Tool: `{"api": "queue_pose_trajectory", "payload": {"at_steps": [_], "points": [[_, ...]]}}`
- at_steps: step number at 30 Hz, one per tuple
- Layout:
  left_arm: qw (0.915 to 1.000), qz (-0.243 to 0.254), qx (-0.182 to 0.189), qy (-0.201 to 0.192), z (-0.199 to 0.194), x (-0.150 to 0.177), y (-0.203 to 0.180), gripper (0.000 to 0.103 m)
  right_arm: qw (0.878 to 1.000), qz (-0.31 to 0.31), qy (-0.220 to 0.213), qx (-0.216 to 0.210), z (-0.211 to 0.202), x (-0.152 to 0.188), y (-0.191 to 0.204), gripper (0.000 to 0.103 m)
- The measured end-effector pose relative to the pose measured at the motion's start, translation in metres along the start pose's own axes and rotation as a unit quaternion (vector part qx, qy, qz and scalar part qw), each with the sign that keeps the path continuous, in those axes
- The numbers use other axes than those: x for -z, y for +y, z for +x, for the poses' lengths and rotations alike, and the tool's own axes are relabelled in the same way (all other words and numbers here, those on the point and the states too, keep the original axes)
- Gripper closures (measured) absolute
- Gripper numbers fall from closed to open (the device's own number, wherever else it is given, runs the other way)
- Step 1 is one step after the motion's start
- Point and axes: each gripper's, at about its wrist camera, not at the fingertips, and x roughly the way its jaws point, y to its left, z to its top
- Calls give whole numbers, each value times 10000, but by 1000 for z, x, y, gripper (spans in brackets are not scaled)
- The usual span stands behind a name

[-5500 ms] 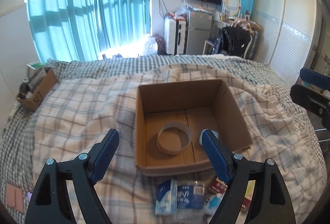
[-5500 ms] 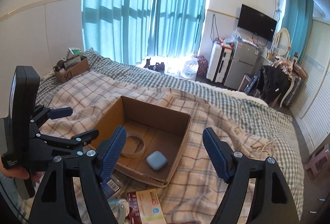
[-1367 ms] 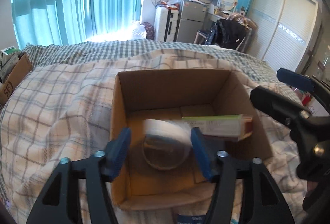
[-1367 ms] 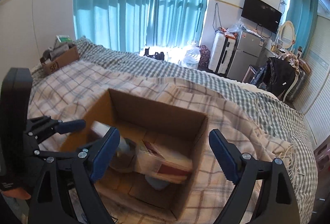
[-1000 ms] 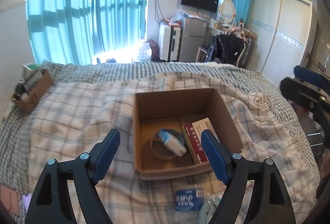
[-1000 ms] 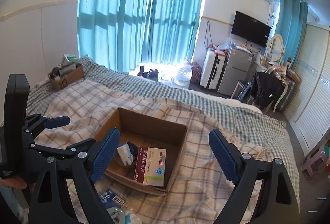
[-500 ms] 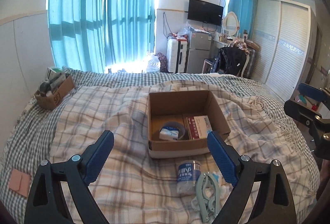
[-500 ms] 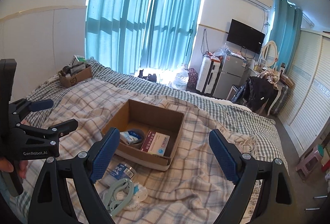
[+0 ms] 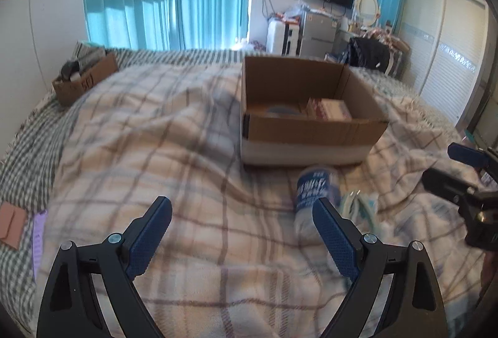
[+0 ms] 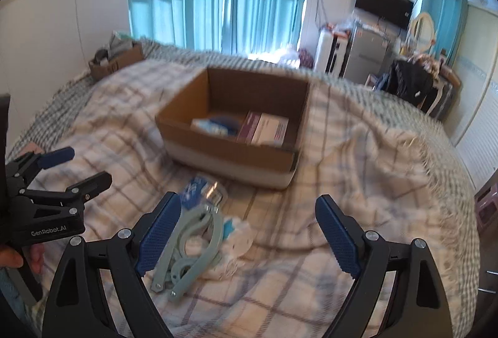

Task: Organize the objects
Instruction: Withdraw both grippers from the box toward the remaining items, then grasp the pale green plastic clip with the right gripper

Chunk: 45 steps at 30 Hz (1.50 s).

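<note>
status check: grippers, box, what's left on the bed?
Left gripper and right gripper open, empty. Cardboard box holds medicine carton. Bottle and pale green clip on blanket; path clear.

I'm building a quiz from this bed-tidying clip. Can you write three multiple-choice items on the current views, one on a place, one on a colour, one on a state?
1. Where does the blue-labelled clear plastic bottle lie?
A. inside the box
B. on the plaid blanket in front of the box
C. on the floor

2. What colour are the pads on the gripper fingers?
A. blue
B. red
C. yellow

3. How do the left gripper and right gripper stand?
A. both shut on items
B. one open, one shut
C. both open, holding nothing

Answers:
1 B, it lies on the plaid blanket just before the open brown cardboard box.
2 A, the textured pads are blue.
3 C, the jaws of each are spread wide with nothing between.
</note>
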Motion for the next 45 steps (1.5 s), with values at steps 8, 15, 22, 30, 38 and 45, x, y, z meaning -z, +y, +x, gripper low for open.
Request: {"api": "queue_pose_trajectory", "payload": {"at_steps": [8, 15, 22, 30, 38, 45], "points": [[9991, -145, -175, 365, 21, 15, 11, 9, 9944, -71, 968, -424, 62, 33, 36, 15], [9985, -374, -66, 387, 22, 17, 20, 9, 9896, -164, 1417, -197, 91, 39, 50, 19], [9985, -353, -120, 393, 18, 15, 17, 9, 9921, -236, 1182, -336, 73, 38, 49, 36], [9985, -127, 73, 527, 18, 12, -20, 9, 9980, 64, 575, -257, 23, 20, 2, 36], [9927, 369, 673, 931, 40, 19, -92, 9, 9966, 504, 640, -144, 17, 32, -56, 36], [9857, 756, 1056, 1071, 51, 21, -134, 9, 9924, 989, 602, -406, 15, 42, -92, 36]]}}
